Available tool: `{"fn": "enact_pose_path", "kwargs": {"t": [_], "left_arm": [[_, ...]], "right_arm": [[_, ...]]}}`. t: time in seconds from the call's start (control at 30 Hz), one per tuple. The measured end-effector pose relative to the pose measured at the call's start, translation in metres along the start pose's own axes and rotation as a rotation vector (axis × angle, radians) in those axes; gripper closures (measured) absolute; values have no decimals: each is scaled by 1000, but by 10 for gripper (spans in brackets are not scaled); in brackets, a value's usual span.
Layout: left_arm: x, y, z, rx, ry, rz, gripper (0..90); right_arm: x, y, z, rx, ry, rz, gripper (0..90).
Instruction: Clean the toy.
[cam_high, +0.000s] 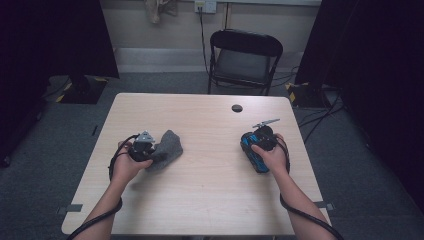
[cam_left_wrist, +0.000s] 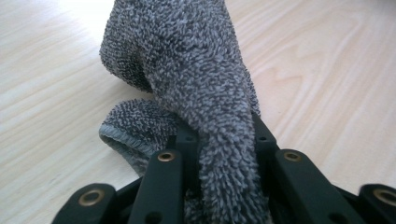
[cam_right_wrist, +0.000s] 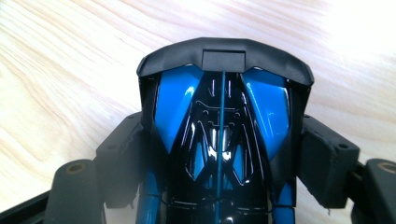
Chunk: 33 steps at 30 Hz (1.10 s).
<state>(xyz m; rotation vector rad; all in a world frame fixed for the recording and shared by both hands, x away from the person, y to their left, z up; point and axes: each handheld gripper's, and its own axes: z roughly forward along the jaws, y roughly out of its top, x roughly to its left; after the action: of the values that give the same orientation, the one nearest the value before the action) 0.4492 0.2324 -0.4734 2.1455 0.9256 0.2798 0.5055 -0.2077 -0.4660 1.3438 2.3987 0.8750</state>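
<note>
The high view is dim and slightly soft, with dark curtains swallowing both upper corners and only the pale table (cam_high: 210, 175) catching even light from above; shadows under the forearms are faint and short. The left gripper view is much brighter: the wood washes out to near white at the top left, the grey cloth (cam_left_wrist: 187, 70) is crisp in its fibres, and the black links at the bottom edge go soft (too close to the lens). In the right gripper view the glossy blue and black toy car (cam_right_wrist: 219, 130) carries small white glints, and the wood blows out at the top right.
</note>
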Motion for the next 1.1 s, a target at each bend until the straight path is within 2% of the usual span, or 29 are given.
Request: {"fn": "enact_pose_path", "kwargs": {"t": [0.07, 0.27, 0.3, 0.63, 0.83, 1.1], "left_arm": [[3, -3, 0, -9, -4, -13, 727], [2, -4, 3, -8, 5, 1, 727], [3, -4, 3, -7, 12, 11, 726], [2, -7, 4, -9, 21, 4, 722], [3, -6, 5, -8, 26, 11, 717], [5, -8, 8, -23, 23, -12, 705]], "right_arm": [[-5, -4, 0, 16, 3, 13, 256], [-13, -10, 2, 22, 1, 26, 257], [-13, -10, 2, 25, 4, 24, 256], [-14, -15, 6, -4, -16, 21, 255], [-14, -15, 9, -3, -19, 25, 254], [-15, -15, 12, -13, -25, 23, 253]]}}
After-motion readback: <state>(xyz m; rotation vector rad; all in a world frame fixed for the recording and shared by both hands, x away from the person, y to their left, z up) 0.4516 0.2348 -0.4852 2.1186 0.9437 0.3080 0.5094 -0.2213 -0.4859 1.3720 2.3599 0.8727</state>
